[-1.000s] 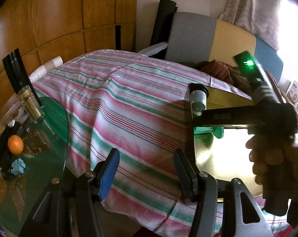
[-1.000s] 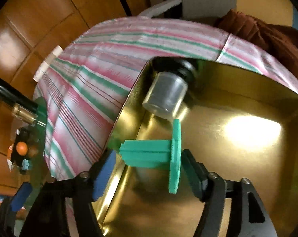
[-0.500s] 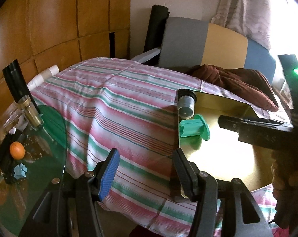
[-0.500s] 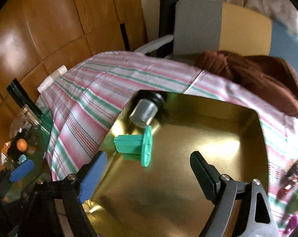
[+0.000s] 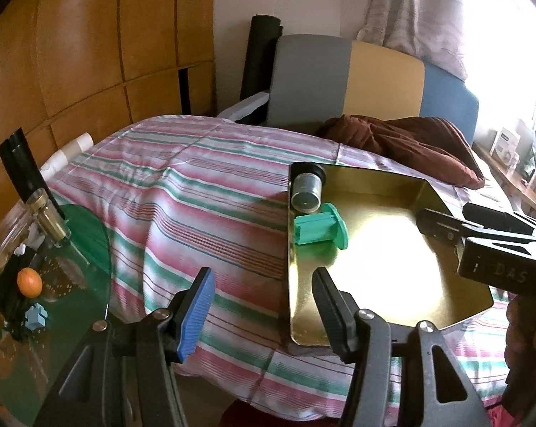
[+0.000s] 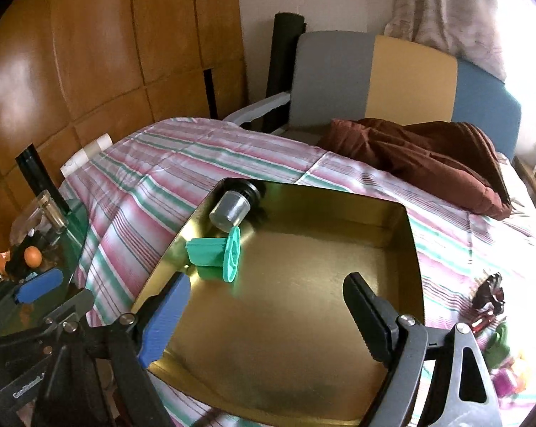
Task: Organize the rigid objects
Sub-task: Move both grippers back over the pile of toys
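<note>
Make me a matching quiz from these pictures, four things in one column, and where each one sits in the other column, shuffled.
Things:
1. green spool
2. clear jar
3. orange ball
4. brown cloth

Places:
A. on the green glass table at the left
B. lying in the far left corner of the gold tray
C. heaped on the striped bedcover in front of the chair
D. lying on its side in the tray, just nearer than the jar

Pairs: 1-D, 2-B, 3-A, 4-C
</note>
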`<state>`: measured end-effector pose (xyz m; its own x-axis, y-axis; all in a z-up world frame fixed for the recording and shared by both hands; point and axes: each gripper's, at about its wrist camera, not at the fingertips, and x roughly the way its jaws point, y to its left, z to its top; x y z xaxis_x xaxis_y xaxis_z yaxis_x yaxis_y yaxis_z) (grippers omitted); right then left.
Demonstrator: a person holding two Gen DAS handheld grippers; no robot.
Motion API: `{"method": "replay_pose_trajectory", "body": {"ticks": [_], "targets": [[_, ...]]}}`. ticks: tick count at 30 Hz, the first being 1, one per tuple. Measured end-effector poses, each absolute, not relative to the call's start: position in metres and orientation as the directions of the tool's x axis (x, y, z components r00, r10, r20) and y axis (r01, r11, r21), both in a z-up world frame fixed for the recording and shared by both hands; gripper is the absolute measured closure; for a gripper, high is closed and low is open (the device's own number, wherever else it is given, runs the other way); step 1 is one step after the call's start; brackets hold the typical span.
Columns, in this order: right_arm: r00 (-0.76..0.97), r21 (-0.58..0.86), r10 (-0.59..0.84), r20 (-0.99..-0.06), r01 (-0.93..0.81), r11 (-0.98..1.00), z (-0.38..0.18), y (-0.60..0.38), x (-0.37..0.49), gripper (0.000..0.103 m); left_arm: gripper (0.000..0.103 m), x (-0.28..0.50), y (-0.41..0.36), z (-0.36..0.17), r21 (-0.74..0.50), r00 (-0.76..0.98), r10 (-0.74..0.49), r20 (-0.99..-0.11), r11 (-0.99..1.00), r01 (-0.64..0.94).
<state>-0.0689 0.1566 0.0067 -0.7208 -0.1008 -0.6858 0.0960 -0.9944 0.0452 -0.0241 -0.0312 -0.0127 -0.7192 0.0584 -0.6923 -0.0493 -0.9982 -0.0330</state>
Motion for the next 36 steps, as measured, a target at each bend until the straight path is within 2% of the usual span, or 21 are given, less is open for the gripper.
{"method": "replay_pose_trajectory", "body": {"ticks": [25, 31, 36], "targets": [[-0.747, -0.009, 0.022, -0.665, -0.021, -1.000, 0.004, 0.205, -0.029, 0.006, 0.046, -0.014, -0.003, -0.015, -0.015, -0.705, 0.104, -0.702, -0.991, -0.131], [-0.744, -0.031, 0.087, -0.662, -0.089, -0.996, 0.008, 0.244, -0.021, 0.004, 0.046, -0.015, 0.004, -0.015, -0.016, -0.699, 0.121, -0.705, -0.988, -0.156], [-0.735, -0.023, 0.197, -0.649, -0.239, -0.971, 0.018, 0.311, -0.007, 0.004, 0.046, -0.021, 0.018, -0.010, -0.060, -0.679, 0.206, -0.704, -0.971, -0.232]]}}
